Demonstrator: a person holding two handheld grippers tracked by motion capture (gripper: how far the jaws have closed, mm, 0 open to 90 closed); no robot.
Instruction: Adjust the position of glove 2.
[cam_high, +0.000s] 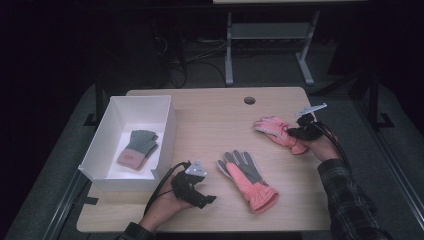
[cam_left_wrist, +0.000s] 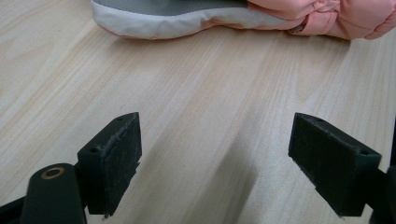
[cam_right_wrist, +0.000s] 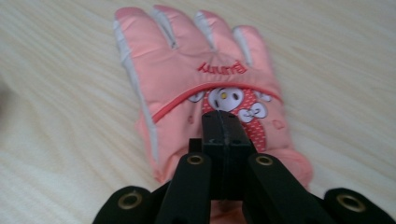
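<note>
A pink glove (cam_high: 277, 131) with a cartoon print lies back up at the table's right, also seen as the pink glove (cam_right_wrist: 177, 56) in the right gripper view. My right gripper (cam_high: 292, 132) rests over its cuff end. The right gripper (cam_right_wrist: 227, 119) is shut, pad against pad, with its tips at the glove's printed back and no fabric showing between them. A second glove (cam_high: 247, 180), grey palm up with a pink cuff, lies at the middle front. My left gripper (cam_high: 207, 200) sits just left of it, low over the wood. The left gripper (cam_left_wrist: 215, 163) is open and empty, with that glove (cam_left_wrist: 187, 14) beyond it.
A white box (cam_high: 165, 107) stands at the table's left with a small grey and pink knitted glove (cam_high: 138, 149) inside. A round hole (cam_high: 249, 100) is near the table's far edge. Bare wood lies between the two loose gloves.
</note>
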